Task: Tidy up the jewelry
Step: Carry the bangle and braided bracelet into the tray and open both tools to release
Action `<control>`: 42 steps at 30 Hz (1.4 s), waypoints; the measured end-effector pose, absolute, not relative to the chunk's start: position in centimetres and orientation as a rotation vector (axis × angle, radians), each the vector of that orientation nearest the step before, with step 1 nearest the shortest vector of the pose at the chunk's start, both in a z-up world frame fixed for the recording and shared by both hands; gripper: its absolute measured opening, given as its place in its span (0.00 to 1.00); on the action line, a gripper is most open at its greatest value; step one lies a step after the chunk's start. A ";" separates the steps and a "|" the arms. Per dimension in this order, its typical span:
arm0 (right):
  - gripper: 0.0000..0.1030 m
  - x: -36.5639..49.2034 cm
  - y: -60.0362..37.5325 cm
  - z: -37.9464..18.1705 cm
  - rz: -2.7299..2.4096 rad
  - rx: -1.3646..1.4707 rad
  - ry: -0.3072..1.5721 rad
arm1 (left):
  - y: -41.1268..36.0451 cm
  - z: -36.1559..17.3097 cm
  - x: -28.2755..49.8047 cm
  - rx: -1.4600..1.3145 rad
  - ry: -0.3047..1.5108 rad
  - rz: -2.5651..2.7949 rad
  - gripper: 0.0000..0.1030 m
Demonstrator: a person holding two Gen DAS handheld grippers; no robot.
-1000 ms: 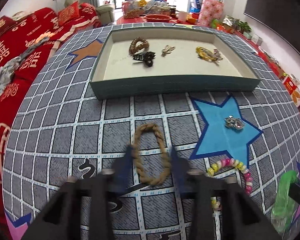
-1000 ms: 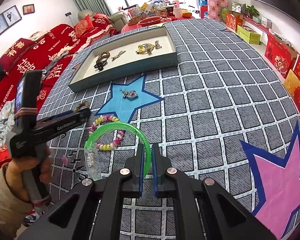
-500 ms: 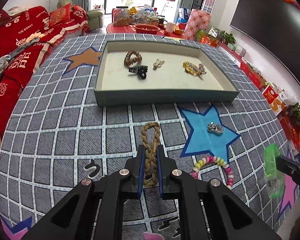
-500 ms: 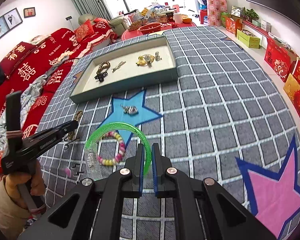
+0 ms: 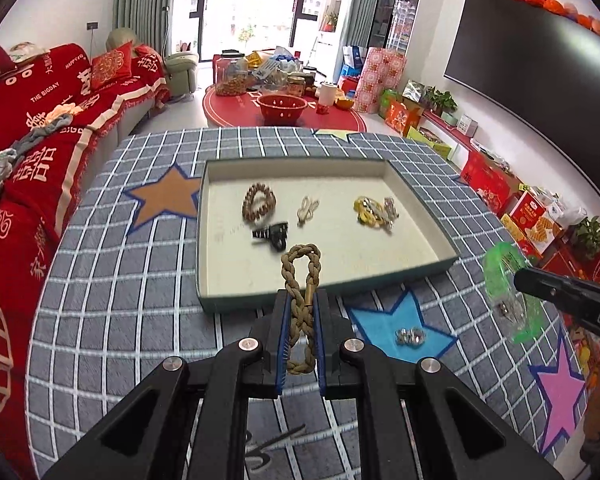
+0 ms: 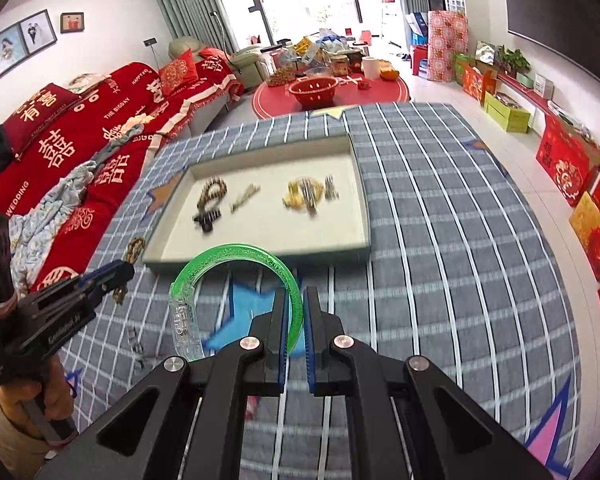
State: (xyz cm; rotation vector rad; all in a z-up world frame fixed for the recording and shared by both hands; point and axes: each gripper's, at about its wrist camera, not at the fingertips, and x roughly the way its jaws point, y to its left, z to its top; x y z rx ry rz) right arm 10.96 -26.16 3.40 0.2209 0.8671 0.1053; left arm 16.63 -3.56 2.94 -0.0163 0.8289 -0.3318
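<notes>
My left gripper (image 5: 300,300) is shut on a braided tan rope bracelet (image 5: 301,276), held up above the checked cloth just in front of the shallow teal tray (image 5: 424,272). The bracelet's loop sticks out past the fingertips toward the tray. My right gripper (image 6: 296,294) is shut on a green glittery hair hoop (image 6: 236,254), which arches up and left from the pads. In the left wrist view the hoop (image 5: 504,276) hangs at the right edge. Inside the tray lie a wooden bead bracelet (image 5: 259,201), a black hair claw (image 5: 272,234), a pale clip (image 5: 308,209) and a gold piece (image 5: 374,210).
A small silver charm (image 5: 410,336) rests on the blue star (image 5: 396,320) of the cloth. A red sofa (image 5: 28,128) runs along the left. A low red table (image 5: 284,112) with a red bowl stands beyond the cloth. Red boxes (image 6: 568,160) line the right wall.
The left gripper closed on the rope bracelet and lifted it off the cloth toward the tray. The right gripper carried the green hoop up and forward, closer to the tray.
</notes>
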 end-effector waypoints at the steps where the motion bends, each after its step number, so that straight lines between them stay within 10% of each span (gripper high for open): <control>1: 0.08 11.8 -26.2 3.6 0.108 0.222 0.866 | -3.6 3.2 17.0 -0.016 0.827 -0.332 0.23; 42: 0.08 28.5 -27.6 -4.5 -0.021 0.191 1.019 | -12.7 -4.0 29.1 0.213 0.953 -0.296 0.23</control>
